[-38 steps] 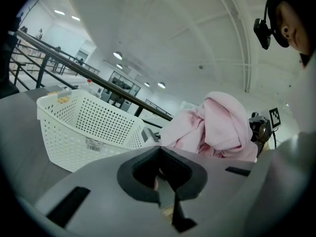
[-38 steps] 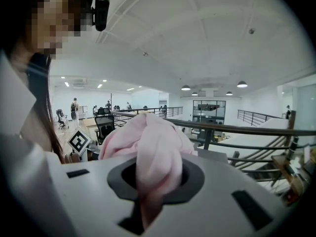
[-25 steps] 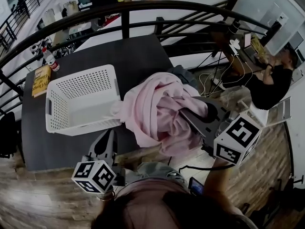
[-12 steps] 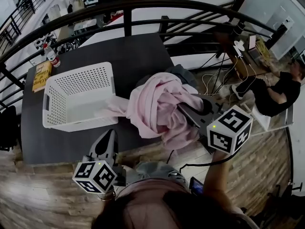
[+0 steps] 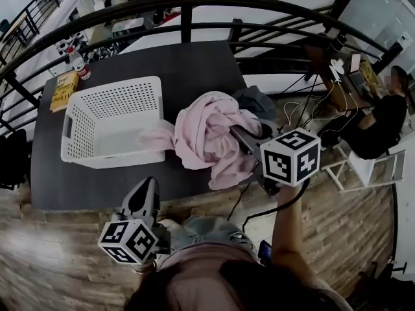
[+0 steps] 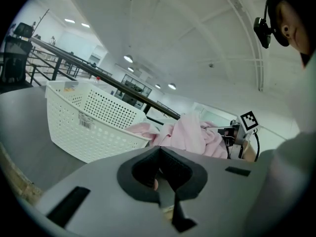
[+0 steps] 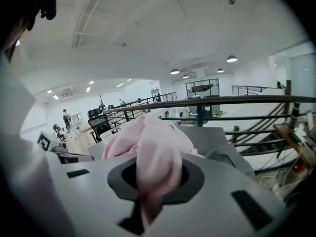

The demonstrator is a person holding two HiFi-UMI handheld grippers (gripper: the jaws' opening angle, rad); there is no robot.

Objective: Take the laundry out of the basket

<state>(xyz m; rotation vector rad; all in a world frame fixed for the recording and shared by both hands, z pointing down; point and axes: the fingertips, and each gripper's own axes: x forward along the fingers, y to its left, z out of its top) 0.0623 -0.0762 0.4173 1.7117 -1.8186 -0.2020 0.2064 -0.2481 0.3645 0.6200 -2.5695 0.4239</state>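
The white perforated basket (image 5: 113, 122) stands on the dark table (image 5: 194, 63) and looks empty. A pink garment (image 5: 207, 138) hangs bunched just right of it, one end trailing at the basket's near right corner. My right gripper (image 5: 243, 141) is shut on this garment; in the right gripper view the pink cloth (image 7: 155, 152) runs down between the jaws. My left gripper (image 5: 144, 196) is held low at the table's near edge, shut and holding nothing, apart from the basket (image 6: 89, 120) and the pink garment (image 6: 190, 135).
A grey garment (image 5: 256, 102) lies at the table's right edge behind the pink one. A book (image 5: 61, 91) and a bottle (image 5: 78, 63) sit at the far left corner. A black railing (image 5: 188, 28) curves behind the table. A seated person (image 5: 379, 118) is at the right.
My right gripper has carried the pink garment left and slightly away, closer to the basket's right side. The left gripper has stayed where it was.
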